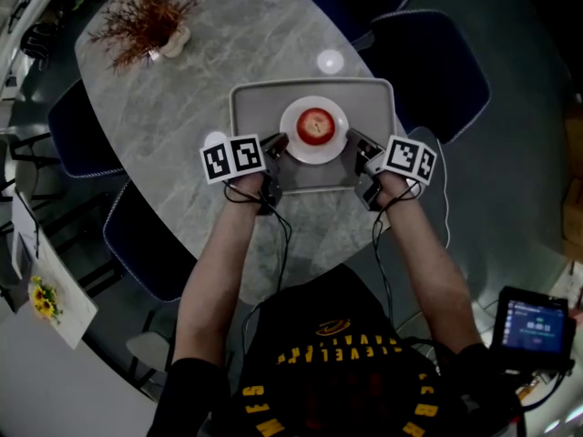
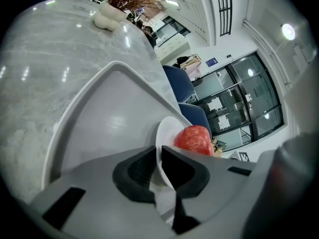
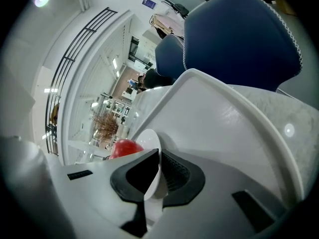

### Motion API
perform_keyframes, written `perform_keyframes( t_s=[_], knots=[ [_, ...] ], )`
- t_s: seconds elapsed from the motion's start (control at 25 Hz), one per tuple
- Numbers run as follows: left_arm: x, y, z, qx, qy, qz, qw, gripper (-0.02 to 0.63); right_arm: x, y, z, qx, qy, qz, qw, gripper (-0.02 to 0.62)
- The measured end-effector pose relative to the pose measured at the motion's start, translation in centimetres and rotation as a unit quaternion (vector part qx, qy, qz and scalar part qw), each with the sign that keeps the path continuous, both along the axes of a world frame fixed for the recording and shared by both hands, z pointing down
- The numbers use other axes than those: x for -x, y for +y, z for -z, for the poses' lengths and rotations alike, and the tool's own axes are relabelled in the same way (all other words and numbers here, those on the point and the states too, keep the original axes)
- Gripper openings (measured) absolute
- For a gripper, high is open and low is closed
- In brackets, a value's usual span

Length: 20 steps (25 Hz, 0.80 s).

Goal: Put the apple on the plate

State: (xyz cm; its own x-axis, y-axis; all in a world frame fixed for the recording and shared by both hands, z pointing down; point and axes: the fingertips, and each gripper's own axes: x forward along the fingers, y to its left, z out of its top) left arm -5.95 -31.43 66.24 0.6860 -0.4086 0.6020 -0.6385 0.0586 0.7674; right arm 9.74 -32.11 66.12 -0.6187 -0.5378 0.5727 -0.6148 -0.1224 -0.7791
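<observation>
A red apple (image 1: 315, 126) sits in the middle of a white plate (image 1: 293, 141), which rests on a grey tray (image 1: 250, 107) on the marble table. My left gripper (image 1: 278, 146) is shut on the plate's left rim and my right gripper (image 1: 357, 146) is shut on its right rim. In the left gripper view the gripper (image 2: 159, 164) pinches the thin plate edge (image 2: 166, 133), with the apple (image 2: 194, 139) just past it over the tray (image 2: 99, 128). The right gripper view shows the gripper (image 3: 158, 176) clamped on the plate rim (image 3: 149, 139), the apple (image 3: 124, 147) behind, and the tray (image 3: 224, 128) beneath.
A dried plant in a vase (image 1: 146, 21) stands at the table's far left. A small white disc (image 1: 330, 61) lies behind the tray. Blue chairs (image 1: 428, 57) surround the table (image 1: 182, 107). A handheld screen (image 1: 533, 328) is at the lower right.
</observation>
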Motion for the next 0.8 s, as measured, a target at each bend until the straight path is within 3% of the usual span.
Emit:
perform_keyframes(
  t_s=[0.6,0.8],
  knots=[
    [0.07,0.52,-0.81,0.006,-0.058,-0.045,0.9973,0.035,0.38,0.13,-0.59,-0.005,0.082,0.057,0.995,0.025],
    [-0.01,0.52,-0.79,0.002,-0.070,-0.049,0.9964,0.037,0.38,-0.05,-0.46,-0.031,0.157,0.101,0.982,0.026]
  ],
)
